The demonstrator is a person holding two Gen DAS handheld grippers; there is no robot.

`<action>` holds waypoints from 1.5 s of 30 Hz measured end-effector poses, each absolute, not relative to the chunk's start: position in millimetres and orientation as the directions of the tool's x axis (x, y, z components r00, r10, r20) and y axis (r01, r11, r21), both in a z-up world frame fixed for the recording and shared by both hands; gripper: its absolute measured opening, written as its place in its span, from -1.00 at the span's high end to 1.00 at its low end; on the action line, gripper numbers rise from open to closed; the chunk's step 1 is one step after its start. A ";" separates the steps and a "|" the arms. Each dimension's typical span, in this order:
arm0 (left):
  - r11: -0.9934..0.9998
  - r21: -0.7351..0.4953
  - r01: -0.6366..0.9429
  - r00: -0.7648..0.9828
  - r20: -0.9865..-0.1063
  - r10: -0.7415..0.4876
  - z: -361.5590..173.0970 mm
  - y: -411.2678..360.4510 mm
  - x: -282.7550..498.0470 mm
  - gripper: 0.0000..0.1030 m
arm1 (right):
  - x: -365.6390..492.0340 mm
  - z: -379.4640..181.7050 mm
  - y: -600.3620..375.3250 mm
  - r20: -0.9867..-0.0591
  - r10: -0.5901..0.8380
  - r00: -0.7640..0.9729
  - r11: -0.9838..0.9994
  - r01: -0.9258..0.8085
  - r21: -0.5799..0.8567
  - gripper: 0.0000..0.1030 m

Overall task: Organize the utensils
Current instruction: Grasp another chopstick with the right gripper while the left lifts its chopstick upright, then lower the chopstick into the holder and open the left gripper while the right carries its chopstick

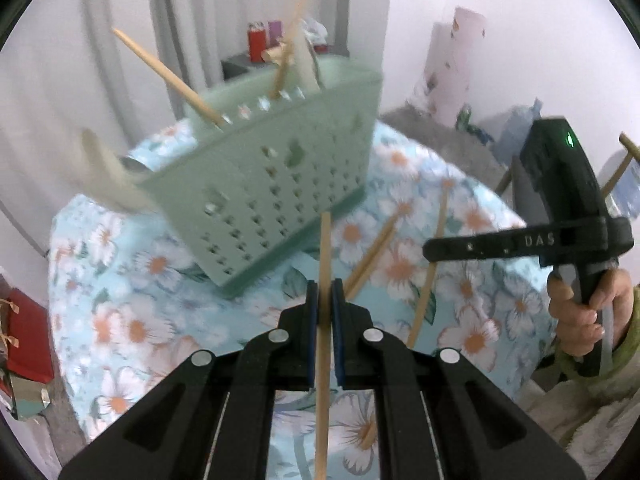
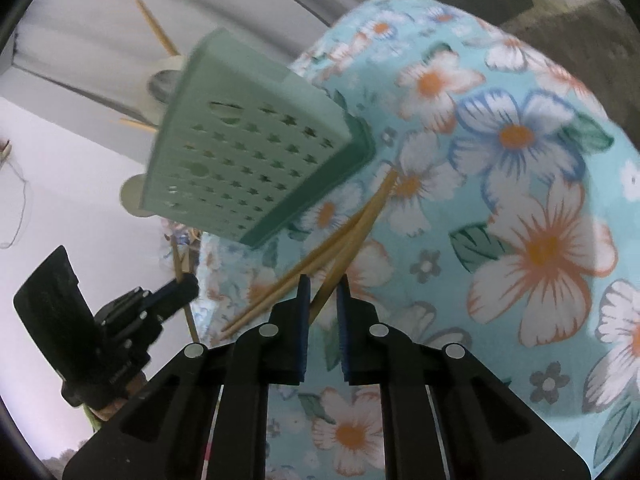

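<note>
The left wrist view shows the left gripper [image 1: 325,292] closed tight on a single wooden chopstick [image 1: 325,248], which runs straight up between the blue pads and clear of the floral tablecloth [image 1: 120,320]. Ahead stands the pale green perforated utensil holder [image 1: 280,168], upright on the cloth, with a chopstick handle [image 1: 168,76] leaning out of its top at left and further pale utensils in it, blurred. Three loose chopsticks [image 1: 430,276] lie on the cloth to the right of the holder. At the right edge a hand [image 1: 580,312] grips the black handle of the other tool.

The right wrist view supplies what the first cannot: the right gripper [image 2: 323,292] with its pads standing narrowly apart. One of the chopsticks on the cloth [image 2: 352,236] passes into the gap, but contact with the pads cannot be confirmed, so no grip is recorded. The same view shows the holder [image 2: 240,148] from its broad face, and the left gripper [image 2: 176,292] at lower left, seen from the side with its chopstick [image 2: 178,260] clamped. Only the left view shows the red container [image 1: 257,42] on the shelf behind.
</note>
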State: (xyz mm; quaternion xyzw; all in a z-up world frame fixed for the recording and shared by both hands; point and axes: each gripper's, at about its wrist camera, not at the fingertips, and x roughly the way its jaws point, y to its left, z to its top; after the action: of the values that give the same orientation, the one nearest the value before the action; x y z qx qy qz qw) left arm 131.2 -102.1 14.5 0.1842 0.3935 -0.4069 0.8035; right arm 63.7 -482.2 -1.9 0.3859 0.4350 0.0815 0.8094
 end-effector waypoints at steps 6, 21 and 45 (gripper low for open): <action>0.651 -0.059 0.756 0.431 -0.704 -0.564 53.2 -70.3 133.8 0.88 | 58.0 26.6 -478.0 -0.614 0.454 0.646 0.728 0.128 0.673 0.85; 0.683 -0.168 0.710 0.559 -0.455 -0.693 137.8 -27.5 125.1 0.88 | 55.5 82.1 -451.0 -0.546 0.410 0.730 0.793 0.010 0.610 0.93; 0.765 -0.203 0.611 0.766 -0.091 -0.636 195.1 -77.9 177.0 0.88 | 58.3 79.7 -455.2 -0.538 0.420 0.731 0.780 0.013 0.626 0.93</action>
State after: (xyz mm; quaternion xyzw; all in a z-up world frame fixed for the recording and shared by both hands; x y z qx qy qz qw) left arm 177.0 -77.9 195.1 -0.0811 0.0773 -0.3332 0.9362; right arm 58.3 -455.2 79.7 0.3109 0.3481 0.1163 0.8767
